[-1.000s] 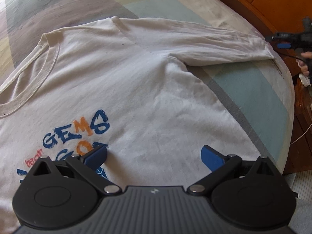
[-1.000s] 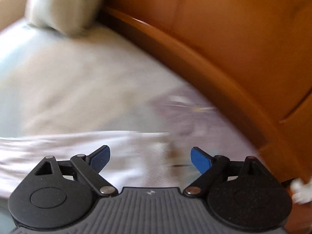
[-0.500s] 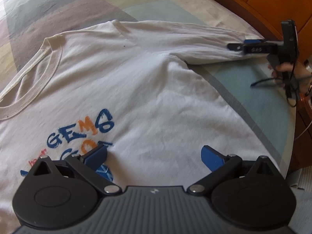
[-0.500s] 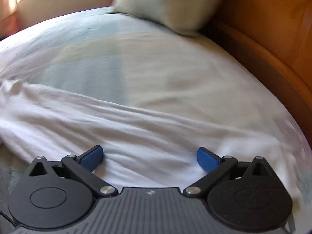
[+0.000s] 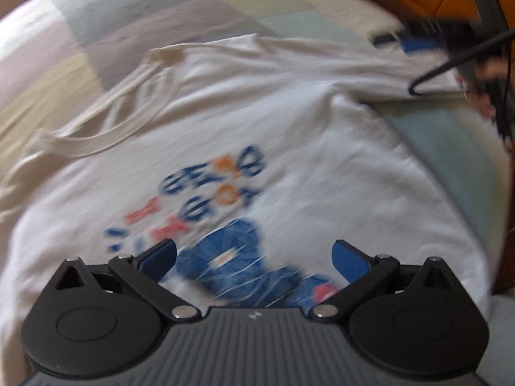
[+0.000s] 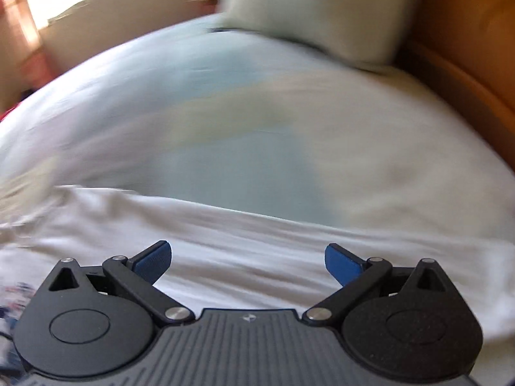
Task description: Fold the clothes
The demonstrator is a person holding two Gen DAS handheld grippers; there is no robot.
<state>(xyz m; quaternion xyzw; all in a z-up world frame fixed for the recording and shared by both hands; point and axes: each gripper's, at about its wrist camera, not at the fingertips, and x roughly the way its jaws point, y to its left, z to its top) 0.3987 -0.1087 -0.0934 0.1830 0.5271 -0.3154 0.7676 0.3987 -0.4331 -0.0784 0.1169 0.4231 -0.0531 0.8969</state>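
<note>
A: Where is the shirt from each hand-held gripper?

B: It lies flat on the bed, print up. The left hand-held gripper hangs over the chest print, jaws spread, nothing between them. The right hand-held gripper hangs over the sleeve, its jaws just opened to their widest; cloth lies beneath them, but the pads aren't pressing it.

A: Which way does that sleeve run?

B: Crosswise under the right hand-held gripper, from one blue pad's side to the other, so its long axis lines up with the jaw opening. The pillow sits well beyond.

A: So which hand takes it?

B: The right one, I'd say; it is far nearer. From the left hand-held gripper the sleeve lies ahead and to the right.
</note>
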